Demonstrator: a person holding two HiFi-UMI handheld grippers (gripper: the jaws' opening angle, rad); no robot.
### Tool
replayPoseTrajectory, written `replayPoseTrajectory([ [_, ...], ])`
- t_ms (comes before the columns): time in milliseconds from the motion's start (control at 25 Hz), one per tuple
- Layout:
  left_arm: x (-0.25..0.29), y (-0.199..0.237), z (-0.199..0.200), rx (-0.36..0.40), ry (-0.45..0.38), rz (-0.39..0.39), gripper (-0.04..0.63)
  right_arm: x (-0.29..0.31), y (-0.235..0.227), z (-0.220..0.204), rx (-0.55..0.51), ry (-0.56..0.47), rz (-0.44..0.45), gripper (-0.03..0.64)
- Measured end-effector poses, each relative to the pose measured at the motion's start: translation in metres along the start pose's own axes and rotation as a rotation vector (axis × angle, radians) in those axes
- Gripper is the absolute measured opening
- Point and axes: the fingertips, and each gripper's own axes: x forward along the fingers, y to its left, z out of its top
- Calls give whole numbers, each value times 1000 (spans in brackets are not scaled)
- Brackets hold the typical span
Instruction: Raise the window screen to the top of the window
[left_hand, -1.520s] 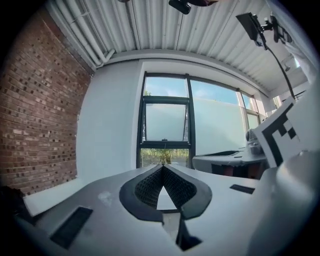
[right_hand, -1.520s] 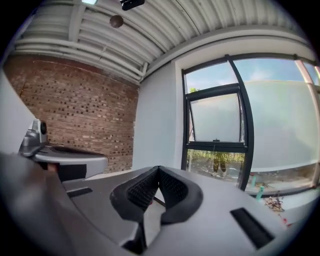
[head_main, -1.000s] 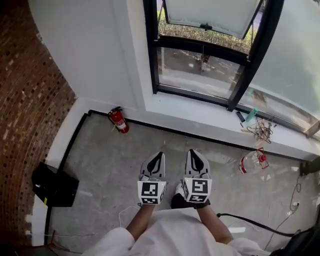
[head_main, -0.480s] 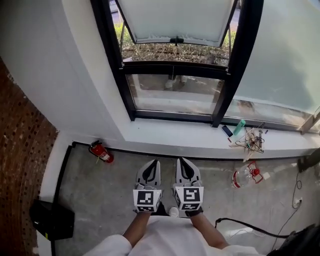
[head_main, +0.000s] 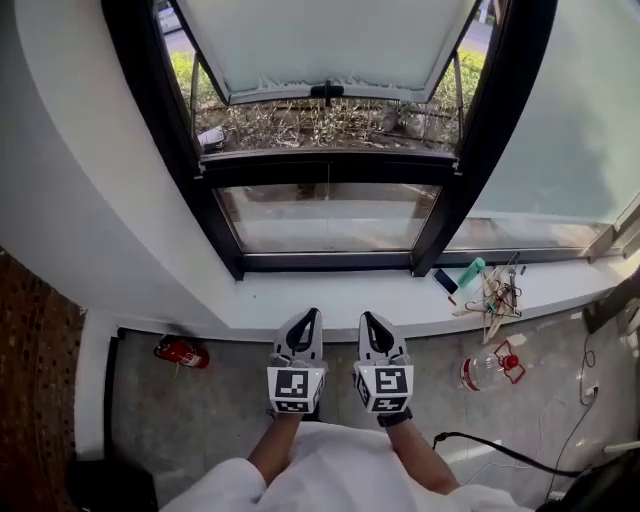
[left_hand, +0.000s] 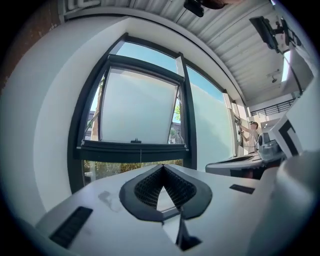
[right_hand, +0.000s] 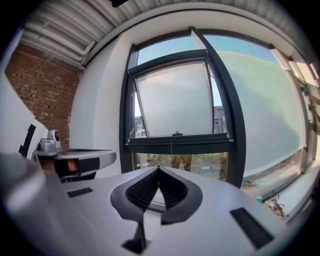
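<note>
The black-framed window (head_main: 210, 215) stands straight ahead, its frosted upper sash (head_main: 320, 45) tilted outward with a small handle (head_main: 327, 91) on its lower edge. Below it runs a black crossbar (head_main: 320, 166) from which a thin cord (left_hand: 140, 154) hangs over the lower pane (head_main: 325, 217). My left gripper (head_main: 303, 318) and right gripper (head_main: 370, 318) are side by side, just short of the white sill (head_main: 330, 300), both shut and empty. In the left gripper view the tips (left_hand: 163, 166) point at the crossbar (left_hand: 132, 150). The right gripper's tips (right_hand: 159, 167) also face the crossbar (right_hand: 177, 143).
A red fire extinguisher (head_main: 181, 352) lies on the floor at the left. A plastic bottle with a red handle (head_main: 488, 368) and a black cable (head_main: 500, 452) lie on the right. Small clutter (head_main: 490, 292) sits on the sill. A brick wall (head_main: 35, 400) closes the left.
Both grippers have come forward together across the floor to the sill, still shut. The window now fills the view; the extinguisher has slid back to the left.
</note>
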Motion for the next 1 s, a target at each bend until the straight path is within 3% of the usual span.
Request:
replayPoseTrajectory([
  [280, 117, 106, 50, 45, -47, -86, 2, 146, 15, 54, -10, -21, -5, -2],
  [440, 154, 132, 45, 48, -22, -138, 2, 199, 16, 55, 3, 2, -24, -1],
  [680, 203, 155, 37, 68, 7, -158, 2, 249, -5, 60, 12, 18, -40, -1],
  [880, 253, 164, 37, 202, 59, -189, 2, 280, -25, 56, 20, 42, -36, -2],
  [1000, 284, 169, 37, 348, 99, -211, 2, 303, -39, 58, 30, 47, -27, -1],
])
